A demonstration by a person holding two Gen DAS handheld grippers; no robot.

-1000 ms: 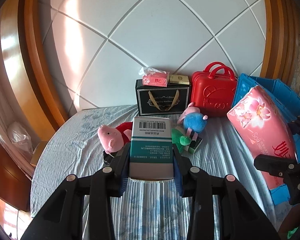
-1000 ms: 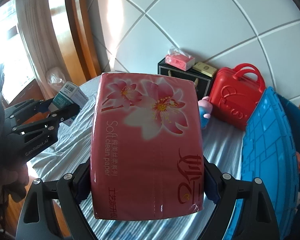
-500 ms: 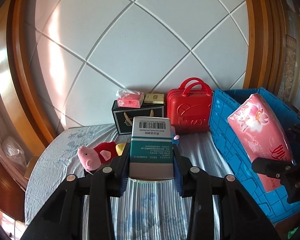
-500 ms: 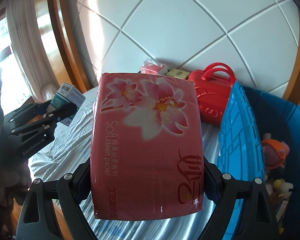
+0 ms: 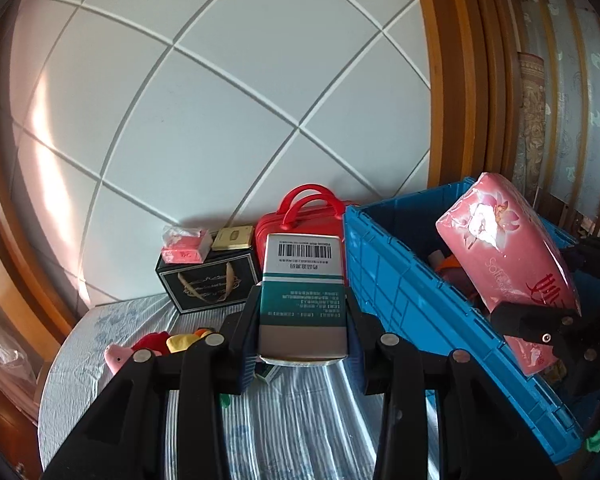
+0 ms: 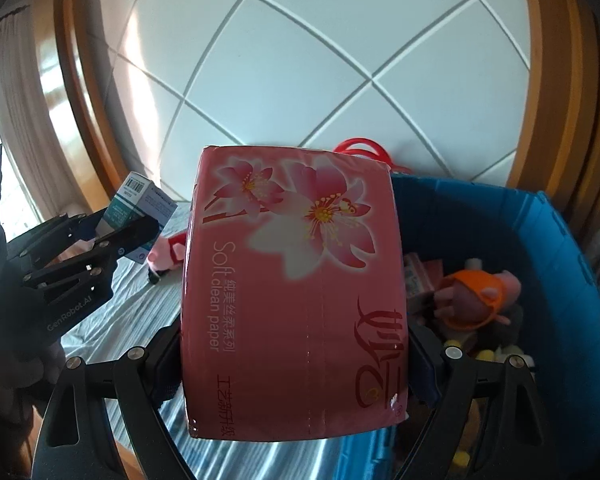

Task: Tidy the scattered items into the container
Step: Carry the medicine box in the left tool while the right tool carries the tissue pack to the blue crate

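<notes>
My left gripper (image 5: 302, 320) is shut on a white and teal medicine box (image 5: 303, 292), held above the bed just left of the blue crate (image 5: 404, 292). It also shows in the right wrist view (image 6: 140, 204). My right gripper (image 6: 296, 364) is shut on a pink pack of tissue paper (image 6: 296, 280) and holds it over the open crate (image 6: 580, 288). The pack also shows in the left wrist view (image 5: 508, 256). A plush pig in orange (image 6: 476, 296) and other small items lie inside the crate.
A pink plush pig (image 5: 120, 354) with red and yellow cloth lies on the striped bed (image 5: 300, 420). At the headboard stand a black gift bag (image 5: 208, 284) with a small pink pack (image 5: 182, 246) and a gold box (image 5: 233, 238) on top, and a red case (image 5: 300, 216).
Both grippers have moved right toward the crate with their loads. The tissue pack has gone from beside the crate to above its inside. The medicine box is now close to the crate's left wall.
</notes>
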